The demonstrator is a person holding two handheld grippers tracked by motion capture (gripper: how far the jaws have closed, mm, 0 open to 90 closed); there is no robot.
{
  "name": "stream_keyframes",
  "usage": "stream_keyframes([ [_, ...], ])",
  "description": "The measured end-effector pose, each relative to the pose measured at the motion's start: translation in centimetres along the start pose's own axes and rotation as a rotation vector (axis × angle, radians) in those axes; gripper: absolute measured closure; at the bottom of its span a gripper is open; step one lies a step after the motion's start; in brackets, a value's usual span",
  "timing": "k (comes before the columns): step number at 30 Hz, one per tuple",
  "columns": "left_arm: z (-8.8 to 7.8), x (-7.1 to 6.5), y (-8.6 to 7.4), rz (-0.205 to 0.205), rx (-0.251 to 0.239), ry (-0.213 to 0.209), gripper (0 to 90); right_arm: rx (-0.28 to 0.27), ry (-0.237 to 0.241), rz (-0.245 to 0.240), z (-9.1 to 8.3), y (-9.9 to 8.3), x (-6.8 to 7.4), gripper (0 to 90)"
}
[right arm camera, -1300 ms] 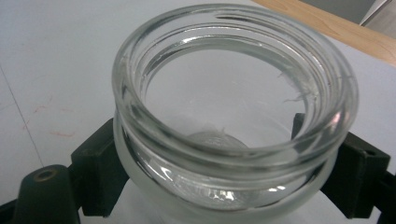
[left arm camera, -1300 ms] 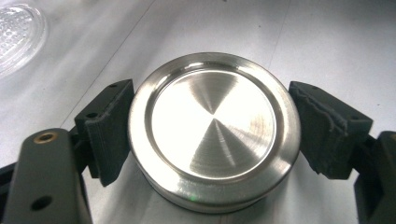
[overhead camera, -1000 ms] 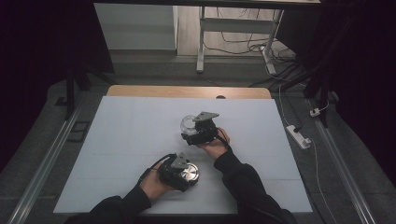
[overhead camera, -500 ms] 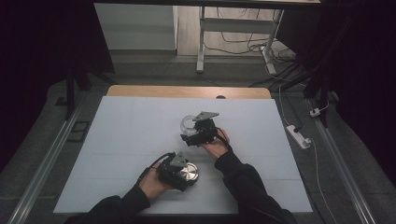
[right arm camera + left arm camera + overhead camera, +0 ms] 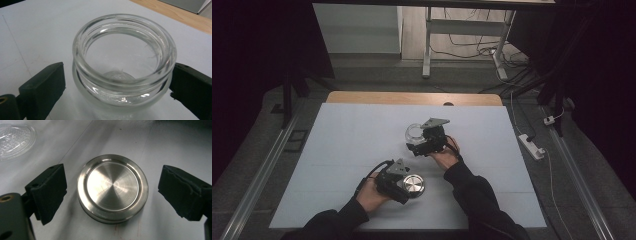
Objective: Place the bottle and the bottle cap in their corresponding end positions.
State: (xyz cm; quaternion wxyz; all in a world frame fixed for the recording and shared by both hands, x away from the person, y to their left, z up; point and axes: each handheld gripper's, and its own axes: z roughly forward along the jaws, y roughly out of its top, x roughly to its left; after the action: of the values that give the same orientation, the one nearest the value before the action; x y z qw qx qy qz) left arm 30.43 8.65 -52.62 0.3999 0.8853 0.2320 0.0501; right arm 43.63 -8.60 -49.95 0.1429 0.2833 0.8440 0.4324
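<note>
Left gripper (image 5: 112, 192) just spread wide, pads clear of the steel lid (image 5: 112, 188) lying flat between them, near the front edge of the surface (image 5: 342, 135). Right gripper (image 5: 117, 82) also just opened around the glass jar (image 5: 123, 62), a gap at one pad, the other about touching, roughly mid-surface. Looks like unscrewing is done: lid off and set down, jar released. Jar upright, mouth up, axis vertical; lid rim-up. Not much left, probably just backing away.
</note>
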Motion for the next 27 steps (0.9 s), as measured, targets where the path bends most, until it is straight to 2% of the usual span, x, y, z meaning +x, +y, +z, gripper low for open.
stream_keyframes([
  [8,-0.9,0.2,-0.3,-0.013,-0.006,0.012,5.9,0.007,0.014,-0.014,-0.9,-0.1,0.1,0.0],
  [18,-2.4,0.8,-0.7,-0.049,-0.03,-0.001,0.8,-0.005,0.029,0.012,-2.1,-0.4,-0.2,0.0],
  [27,-3.2,1.1,-1.0,-0.063,-0.043,0.003,0.0,-0.013,0.039,0.004,-3.0,-0.4,0.1,0.0],
])
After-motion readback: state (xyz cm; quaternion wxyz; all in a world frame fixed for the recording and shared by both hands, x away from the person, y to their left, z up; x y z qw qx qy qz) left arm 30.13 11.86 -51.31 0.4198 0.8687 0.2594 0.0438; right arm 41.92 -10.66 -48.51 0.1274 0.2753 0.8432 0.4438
